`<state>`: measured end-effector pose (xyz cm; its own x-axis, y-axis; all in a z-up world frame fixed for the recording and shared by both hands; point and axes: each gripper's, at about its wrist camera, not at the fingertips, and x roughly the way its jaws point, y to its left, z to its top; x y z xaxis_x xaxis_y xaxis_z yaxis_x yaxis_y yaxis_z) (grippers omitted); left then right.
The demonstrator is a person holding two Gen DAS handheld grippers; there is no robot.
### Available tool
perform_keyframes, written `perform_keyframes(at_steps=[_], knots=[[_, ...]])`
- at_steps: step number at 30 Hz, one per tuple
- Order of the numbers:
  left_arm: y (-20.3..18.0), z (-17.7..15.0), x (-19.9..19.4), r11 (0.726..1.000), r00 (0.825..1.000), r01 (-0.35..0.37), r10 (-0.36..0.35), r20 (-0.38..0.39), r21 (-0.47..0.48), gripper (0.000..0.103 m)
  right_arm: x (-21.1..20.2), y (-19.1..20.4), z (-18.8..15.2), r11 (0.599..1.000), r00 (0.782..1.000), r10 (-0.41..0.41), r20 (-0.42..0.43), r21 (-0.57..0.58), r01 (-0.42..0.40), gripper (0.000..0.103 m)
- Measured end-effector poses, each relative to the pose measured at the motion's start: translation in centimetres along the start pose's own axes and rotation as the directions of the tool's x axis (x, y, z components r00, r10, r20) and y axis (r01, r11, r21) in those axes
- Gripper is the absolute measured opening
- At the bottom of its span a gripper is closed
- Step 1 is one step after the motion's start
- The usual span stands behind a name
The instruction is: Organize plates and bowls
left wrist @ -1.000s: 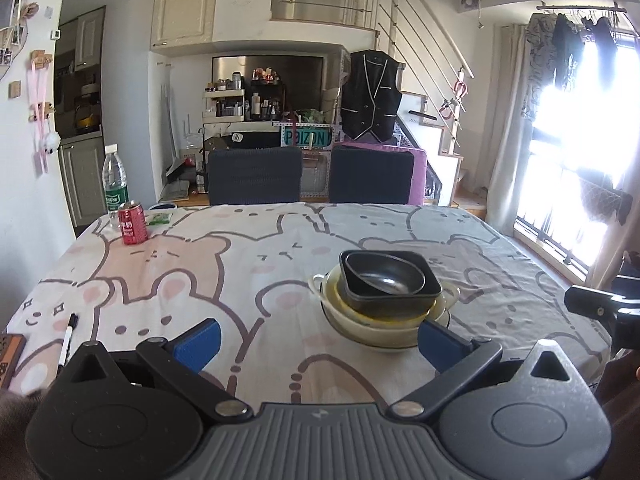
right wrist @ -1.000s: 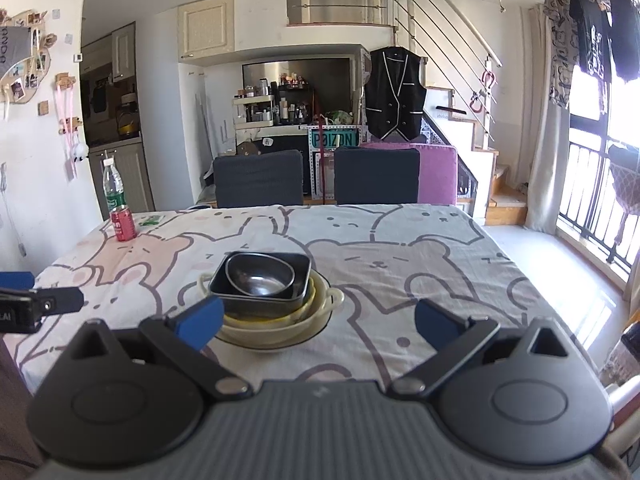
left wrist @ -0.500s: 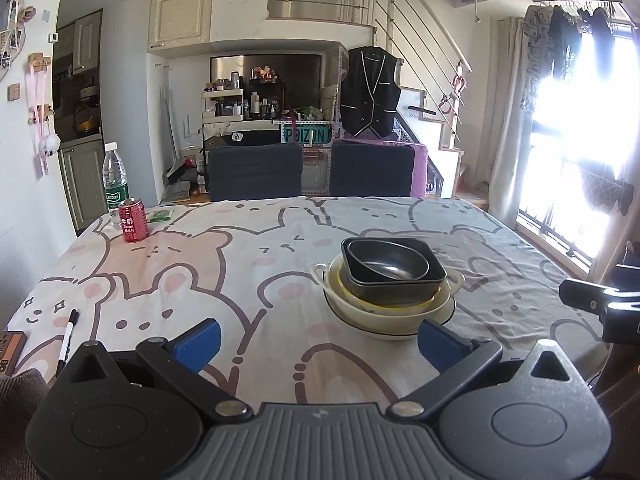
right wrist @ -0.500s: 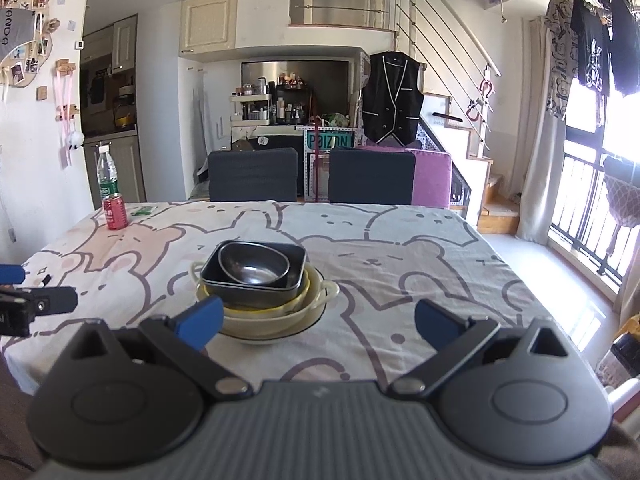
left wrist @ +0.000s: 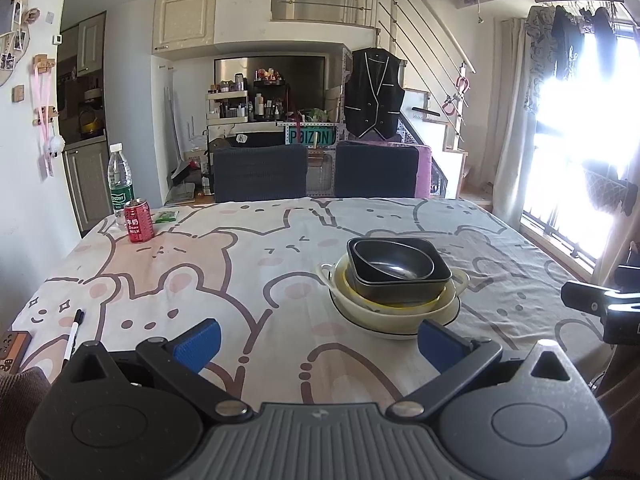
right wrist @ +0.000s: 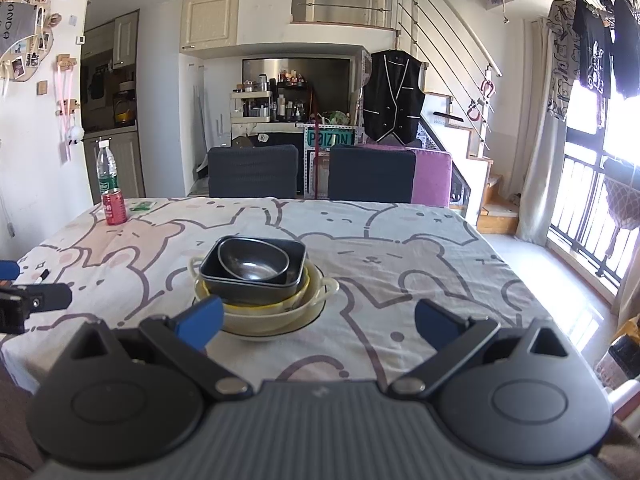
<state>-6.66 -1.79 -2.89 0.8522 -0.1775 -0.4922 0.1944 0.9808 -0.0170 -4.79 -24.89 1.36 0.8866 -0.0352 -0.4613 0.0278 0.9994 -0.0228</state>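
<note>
A stack of dishes stands on the bear-print tablecloth (left wrist: 240, 280). A dark oval bowl (left wrist: 394, 260) sits in a dark square dish (left wrist: 400, 286), on a yellow bowl and a cream two-handled bowl (left wrist: 396, 314), all on a white plate. The stack shows in the right wrist view too, with the oval bowl (right wrist: 254, 260) on top. My left gripper (left wrist: 318, 342) is open and empty, near the table's front edge, left of the stack. My right gripper (right wrist: 318, 320) is open and empty, in front of the stack and to its right.
A red can (left wrist: 139, 221), a water bottle (left wrist: 120, 184) and a green packet (left wrist: 166, 216) stand at the far left corner. A marker pen (left wrist: 73, 334) lies at the near left edge. Two dark chairs (left wrist: 260, 174) stand behind the table.
Both grippers have pulled back and risen a little, so the stack looks smaller and farther. Both stay open. The dishes have not moved.
</note>
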Motion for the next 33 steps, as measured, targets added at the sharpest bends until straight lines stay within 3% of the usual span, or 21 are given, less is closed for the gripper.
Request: perform_keyframes(at_steps=[33], knots=[[-0.17, 0.01, 0.01, 1.0, 1.0, 0.003, -0.003, -0.002, 0.004, 0.103, 0.14, 0.05, -0.2, 1.0, 1.0, 0.004, -0.004, -0.003, -0.004, 0.102]])
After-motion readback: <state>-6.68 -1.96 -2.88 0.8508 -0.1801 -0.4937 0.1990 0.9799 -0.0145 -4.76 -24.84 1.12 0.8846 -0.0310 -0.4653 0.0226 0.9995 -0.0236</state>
